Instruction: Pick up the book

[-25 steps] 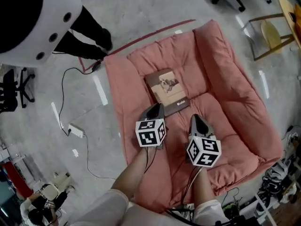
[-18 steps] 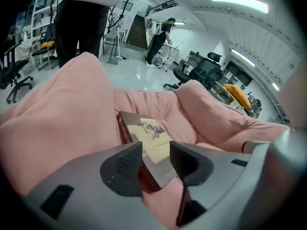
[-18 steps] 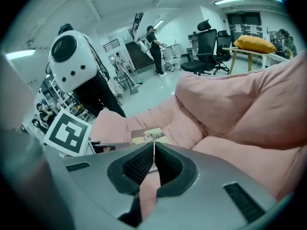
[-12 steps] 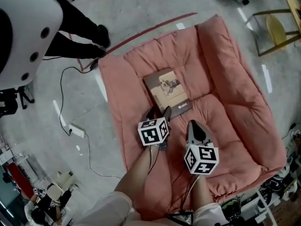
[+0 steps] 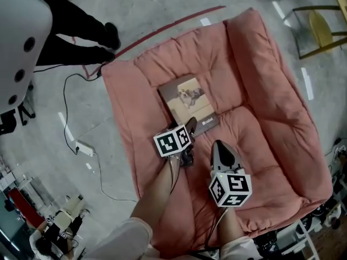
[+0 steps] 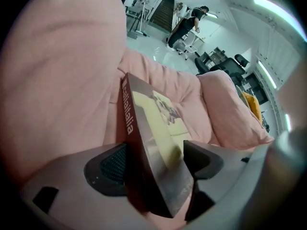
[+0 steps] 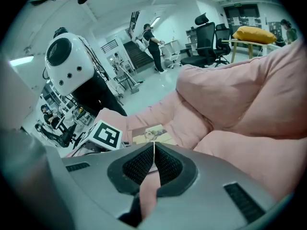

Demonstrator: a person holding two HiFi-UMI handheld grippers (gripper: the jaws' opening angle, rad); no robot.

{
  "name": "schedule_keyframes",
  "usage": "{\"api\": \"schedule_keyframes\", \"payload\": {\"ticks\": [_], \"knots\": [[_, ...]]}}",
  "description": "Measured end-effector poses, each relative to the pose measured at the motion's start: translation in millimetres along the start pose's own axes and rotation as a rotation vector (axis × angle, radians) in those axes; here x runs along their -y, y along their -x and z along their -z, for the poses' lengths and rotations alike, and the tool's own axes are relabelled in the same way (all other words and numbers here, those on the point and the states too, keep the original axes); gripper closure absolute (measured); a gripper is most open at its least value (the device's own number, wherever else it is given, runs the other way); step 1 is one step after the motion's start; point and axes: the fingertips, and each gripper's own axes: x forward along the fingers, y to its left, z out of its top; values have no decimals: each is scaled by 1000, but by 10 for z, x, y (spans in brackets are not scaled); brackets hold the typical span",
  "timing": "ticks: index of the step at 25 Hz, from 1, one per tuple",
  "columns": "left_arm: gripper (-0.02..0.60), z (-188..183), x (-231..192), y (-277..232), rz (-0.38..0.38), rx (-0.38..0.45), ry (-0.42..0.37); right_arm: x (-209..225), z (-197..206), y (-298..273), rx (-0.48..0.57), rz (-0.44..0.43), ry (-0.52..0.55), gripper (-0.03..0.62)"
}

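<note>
A brown book [image 5: 187,103] with a cream cover picture lies flat on the seat of a pink cushion sofa [image 5: 260,91]. My left gripper [image 5: 187,127] is at the book's near corner. In the left gripper view the book [image 6: 153,143] stands edge-on between the jaws of the left gripper [image 6: 156,159], which have just been opening. The spine lies by the left pad, and a gap shows before the right pad. My right gripper [image 5: 219,148] hovers over the seat cushion to the right, with its pads [image 7: 165,164] pressed together on nothing. The book [image 7: 152,134] shows beyond them.
A person's black-trousered legs [image 5: 81,31] and a white rounded machine [image 5: 16,47] stand on the floor at upper left. A cable with a power strip [image 5: 84,148] lies left of the sofa. A wooden chair [image 5: 320,31] is at upper right. The sofa's armrest [image 6: 62,66] rises left.
My left gripper has dropped toward the book's near corner, rolled, and gone from shut to wide open around it. The right gripper has stayed shut and sunk slightly.
</note>
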Motion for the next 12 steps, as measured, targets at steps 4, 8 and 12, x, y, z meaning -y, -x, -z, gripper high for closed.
{"api": "schedule_keyframes", "payload": {"ticks": [4,8,12], "knots": [[229,30,-10,-74,45,0,43,42,43,-22,-5,-6,-25,563],[293,-41,50,2,87,26,90,26,62,-43,-7,-10,-28,563],[337,-205,230,128,76,64,35,18,23,-19,1,-7,-28,563]]}}
